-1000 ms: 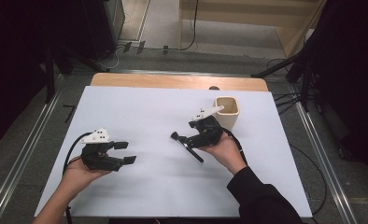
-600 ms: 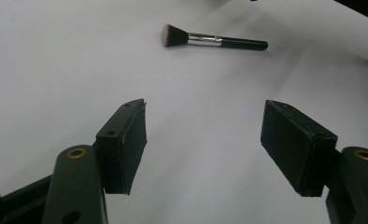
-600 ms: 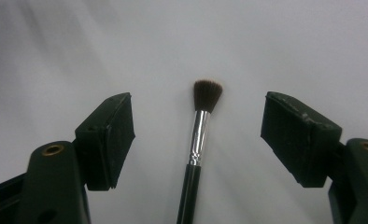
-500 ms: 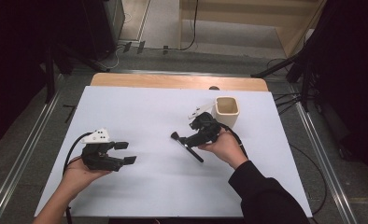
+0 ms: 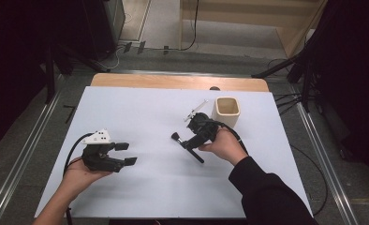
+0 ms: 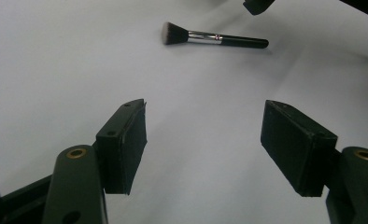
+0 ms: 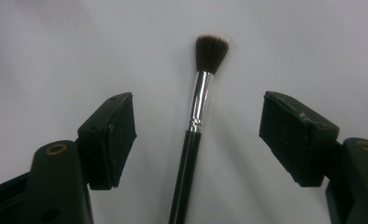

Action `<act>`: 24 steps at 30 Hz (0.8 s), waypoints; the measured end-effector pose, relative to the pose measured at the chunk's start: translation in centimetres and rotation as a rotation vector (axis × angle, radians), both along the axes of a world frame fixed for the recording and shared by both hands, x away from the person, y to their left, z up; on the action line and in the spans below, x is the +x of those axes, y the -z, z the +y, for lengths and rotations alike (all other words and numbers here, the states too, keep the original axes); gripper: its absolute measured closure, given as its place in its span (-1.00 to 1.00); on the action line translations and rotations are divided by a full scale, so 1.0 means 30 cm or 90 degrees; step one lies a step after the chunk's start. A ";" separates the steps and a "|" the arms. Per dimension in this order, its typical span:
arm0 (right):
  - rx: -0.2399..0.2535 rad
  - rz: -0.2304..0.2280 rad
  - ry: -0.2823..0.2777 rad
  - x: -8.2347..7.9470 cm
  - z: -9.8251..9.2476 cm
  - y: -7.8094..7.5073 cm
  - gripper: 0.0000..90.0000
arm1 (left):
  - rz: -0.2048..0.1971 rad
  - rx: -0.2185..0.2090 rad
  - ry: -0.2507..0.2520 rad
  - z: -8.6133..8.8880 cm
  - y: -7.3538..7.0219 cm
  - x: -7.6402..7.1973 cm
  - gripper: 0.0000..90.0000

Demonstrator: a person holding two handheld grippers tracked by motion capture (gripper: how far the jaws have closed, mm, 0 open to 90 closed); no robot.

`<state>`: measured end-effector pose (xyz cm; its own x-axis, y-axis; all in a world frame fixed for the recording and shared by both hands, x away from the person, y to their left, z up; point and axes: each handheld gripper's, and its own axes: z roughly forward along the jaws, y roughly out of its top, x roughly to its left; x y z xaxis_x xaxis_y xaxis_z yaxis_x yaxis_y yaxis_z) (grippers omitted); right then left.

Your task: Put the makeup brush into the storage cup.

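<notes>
A makeup brush [image 5: 187,148] with a dark bristle head, silver ferrule and black handle lies flat on the white table [image 5: 140,112]. My right gripper [image 5: 192,140] hovers over it, open. In the right gripper view the brush [image 7: 200,100] runs up between the two jaws, which stand apart from it on either side; they have just been closing a little. My left gripper [image 5: 126,153] is held at the front left, open with nothing in it. In the left gripper view [image 6: 203,121] the brush [image 6: 215,39] lies farther off on the table.
A cream square cup [image 5: 226,111] stands upright just right of and behind the right gripper. The table's wooden back edge [image 5: 173,81] carries a small dark item [image 5: 214,88]. Metal rails run down both sides.
The right gripper has shifted slightly left, away from the cup, and settled over the brush. The left gripper has stayed where it was.
</notes>
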<state>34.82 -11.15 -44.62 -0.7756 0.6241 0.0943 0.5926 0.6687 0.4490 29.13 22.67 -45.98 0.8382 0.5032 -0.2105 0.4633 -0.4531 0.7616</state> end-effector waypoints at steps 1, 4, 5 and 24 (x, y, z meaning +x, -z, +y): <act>-0.010 0.006 0.002 0.000 0.002 0.000 -0.35 | 0.000 -0.001 0.000 0.000 0.000 0.000 -0.29; -0.029 0.017 0.000 0.003 0.008 0.003 -0.35 | 0.000 0.001 0.000 0.000 0.000 0.000 -0.29; -0.033 0.023 0.000 0.004 0.010 0.004 -0.35 | 0.000 0.001 0.000 0.000 0.000 0.000 -0.29; -0.140 0.067 -0.005 0.026 0.068 0.031 -0.25 | 0.001 0.001 0.000 0.001 0.000 0.000 -0.29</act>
<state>35.60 -9.10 -45.55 -0.7734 0.6329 0.0375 0.6233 0.7481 0.2277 29.14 22.70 -45.99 0.8377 0.5039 -0.2106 0.4645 -0.4547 0.7599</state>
